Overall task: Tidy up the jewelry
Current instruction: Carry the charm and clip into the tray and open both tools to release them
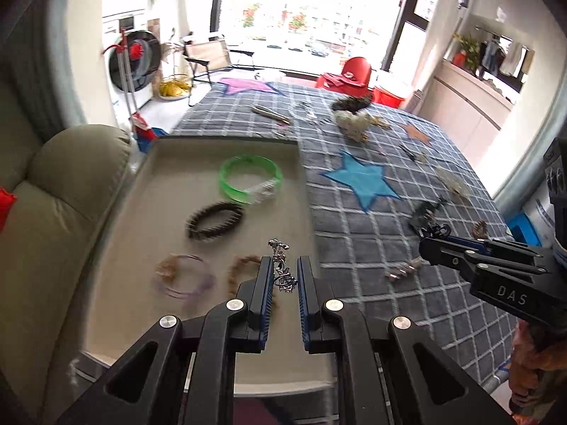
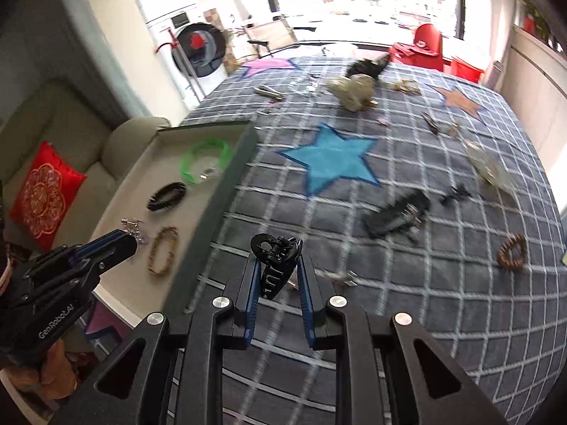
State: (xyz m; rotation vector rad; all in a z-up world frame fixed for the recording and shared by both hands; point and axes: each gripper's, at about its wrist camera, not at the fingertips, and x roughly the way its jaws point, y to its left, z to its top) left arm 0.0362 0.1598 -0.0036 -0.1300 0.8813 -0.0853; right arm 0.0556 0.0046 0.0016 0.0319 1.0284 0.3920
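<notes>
My left gripper (image 1: 285,265) is shut on a small silver ornament (image 1: 282,272) and hangs over the near end of the beige tray (image 1: 149,219). In the tray lie a green bangle (image 1: 250,177), a black spiky bracelet (image 1: 215,220), a thin purple bangle (image 1: 184,276) and a brown beaded bracelet (image 1: 244,265). My right gripper (image 2: 276,258) is shut on a black claw hair clip (image 2: 276,262) above the checked cloth, just right of the tray's dark rim (image 2: 219,205). Each gripper shows in the other's view: the right gripper (image 1: 430,237) and the left gripper (image 2: 129,237).
Loose pieces lie scattered on the grey checked cloth (image 2: 389,283): a black comb clip (image 2: 397,217), a brown woven ring (image 2: 512,250), small silver clips (image 2: 340,276), and a pale fabric piece (image 2: 354,92). A beige sofa with a red cushion (image 2: 42,194) stands left.
</notes>
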